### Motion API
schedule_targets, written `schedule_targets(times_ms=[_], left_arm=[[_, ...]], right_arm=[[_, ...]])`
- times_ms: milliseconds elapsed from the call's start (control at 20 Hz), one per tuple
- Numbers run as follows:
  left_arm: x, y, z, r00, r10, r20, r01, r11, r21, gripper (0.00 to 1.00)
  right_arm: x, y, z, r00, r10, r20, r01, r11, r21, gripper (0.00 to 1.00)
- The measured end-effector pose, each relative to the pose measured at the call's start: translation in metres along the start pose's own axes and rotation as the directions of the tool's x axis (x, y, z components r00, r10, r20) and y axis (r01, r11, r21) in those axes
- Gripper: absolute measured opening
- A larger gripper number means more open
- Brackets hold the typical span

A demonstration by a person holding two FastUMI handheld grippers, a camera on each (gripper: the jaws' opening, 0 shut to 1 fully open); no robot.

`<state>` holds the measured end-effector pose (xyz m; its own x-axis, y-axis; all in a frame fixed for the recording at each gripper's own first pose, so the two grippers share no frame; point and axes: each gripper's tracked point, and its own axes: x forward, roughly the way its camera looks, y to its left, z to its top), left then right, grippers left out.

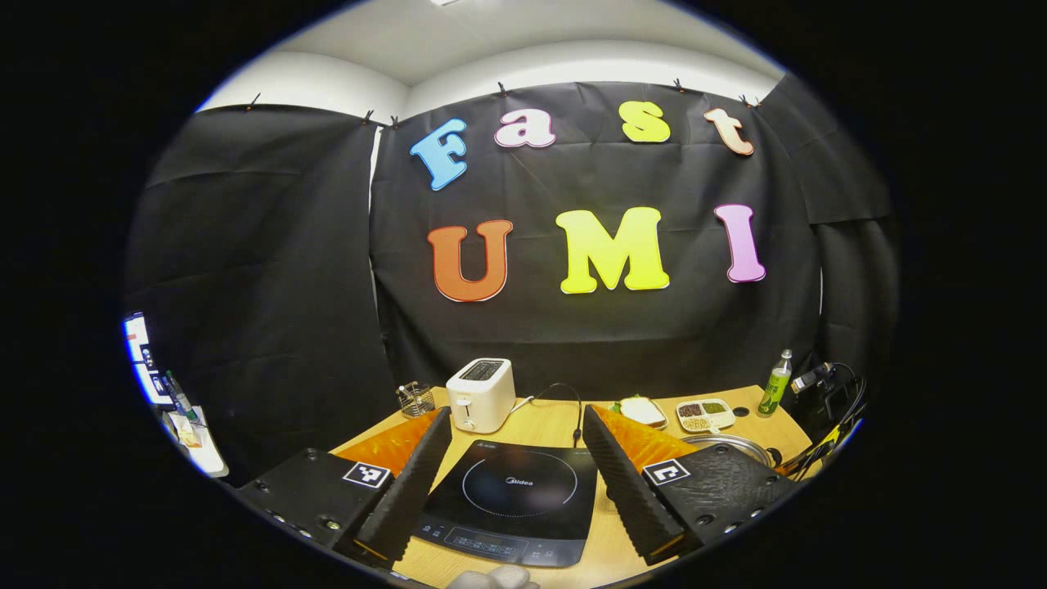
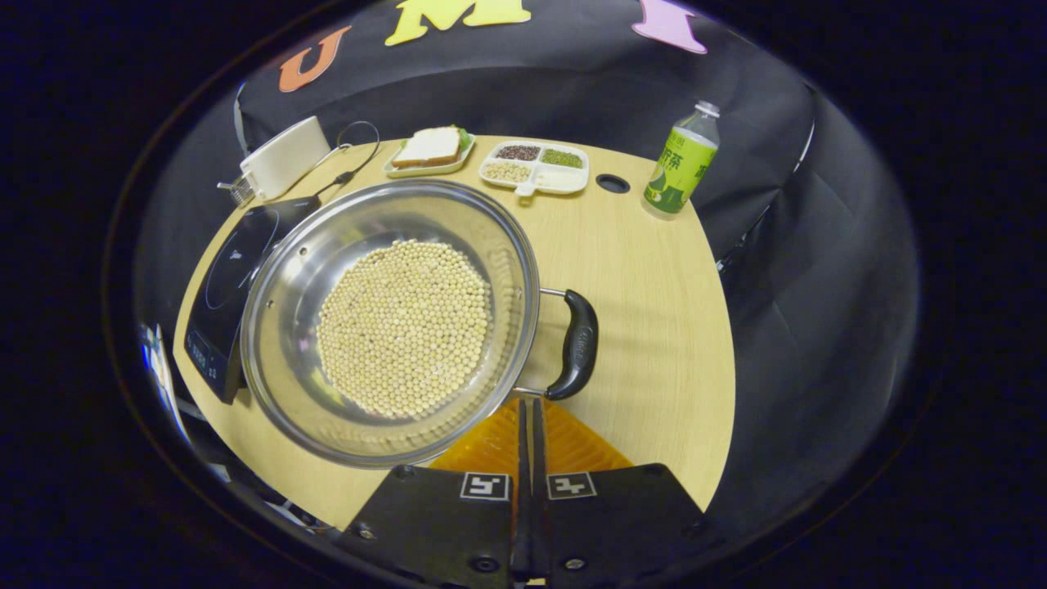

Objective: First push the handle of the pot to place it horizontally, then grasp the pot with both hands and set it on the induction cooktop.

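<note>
Currently pot (image 2: 393,319) at centre of right gripper view, beside induction cooktop (image 2: 233,282) at its left. Steel, bean-filled: judged heavy, slick-walled. Grasp by handle (image 2: 577,343). Right gripper (image 2: 528,409) clenched, empty. Left gripper (image 1: 515,425) spread wide.
</note>
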<state>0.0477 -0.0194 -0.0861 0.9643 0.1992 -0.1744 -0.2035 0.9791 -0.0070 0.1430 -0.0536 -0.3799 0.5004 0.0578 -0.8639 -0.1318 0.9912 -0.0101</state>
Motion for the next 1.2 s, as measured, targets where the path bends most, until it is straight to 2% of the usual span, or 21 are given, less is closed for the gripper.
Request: schedule_targets(times_ms=[150, 200, 250, 300, 350, 500, 650, 750, 850, 1000, 1200], left_arm=[[0.003, -0.010, -0.004, 1.000, -0.021, -0.006, 0.021, 1.000, -0.003, 0.96], [0.004, -0.016, -0.007, 0.999, -0.041, -0.008, 0.041, 0.999, -0.014, 0.96], [0.005, -0.021, -0.010, 0.998, -0.058, -0.012, 0.058, 0.998, -0.024, 0.96], [0.007, -0.025, -0.013, 0.997, -0.075, -0.017, 0.075, 0.997, -0.031, 0.96], [0.010, -0.030, -0.017, 0.996, -0.092, -0.022, 0.091, 0.995, -0.032, 0.96], [0.016, -0.046, -0.033, 0.988, -0.150, -0.044, 0.149, 0.989, -0.021, 0.96], [0.023, -0.067, -0.052, 0.971, -0.228, -0.071, 0.227, 0.974, -0.019, 0.96], [0.025, -0.086, -0.067, 0.953, -0.285, -0.106, 0.283, 0.958, -0.031, 0.96], [0.029, -0.097, -0.083, 0.938, -0.315, -0.144, 0.314, 0.949, -0.030, 0.96], [0.037, -0.111, -0.108, 0.921, -0.334, -0.201, 0.332, 0.942, -0.043, 0.97], [0.052, -0.122, -0.145, 0.896, -0.325, -0.301, 0.322, 0.945, -0.062, 0.97]], right_arm=[[-0.003, -0.002, -0.001, 1.000, 0.004, 0.028, -0.004, 1.000, -0.006, 0.01], [-0.007, -0.004, -0.002, 0.999, 0.000, 0.045, 0.000, 1.000, -0.010, 0.07], [-0.008, -0.008, -0.004, 0.998, -0.014, 0.061, 0.015, 1.000, -0.017, 0.01], [-0.013, -0.012, -0.006, 0.997, -0.027, 0.076, 0.028, 0.999, -0.020, 0.04], [-0.018, -0.015, -0.009, 0.995, -0.032, 0.092, 0.033, 0.999, -0.011, 0.01], [-0.033, -0.019, -0.016, 0.991, -0.027, 0.132, 0.026, 1.000, 0.015, 0.07], [-0.050, -0.027, -0.018, 0.983, -0.044, 0.177, 0.037, 0.998, 0.042, 0.67], [-0.056, -0.027, -0.015, 0.978, -0.033, 0.208, 0.019, 0.997, 0.069, 0.77], [-0.059, -0.027, -0.012, 0.973, -0.023, 0.228, 0.001, 0.995, 0.098, 0.80], [-0.058, -0.028, -0.004, 0.972, -0.012, 0.234, -0.016, 0.993, 0.118, 0.80], [-0.044, -0.025, 0.010, 0.973, 0.012, 0.231, -0.041, 0.992, 0.120, 0.80]])
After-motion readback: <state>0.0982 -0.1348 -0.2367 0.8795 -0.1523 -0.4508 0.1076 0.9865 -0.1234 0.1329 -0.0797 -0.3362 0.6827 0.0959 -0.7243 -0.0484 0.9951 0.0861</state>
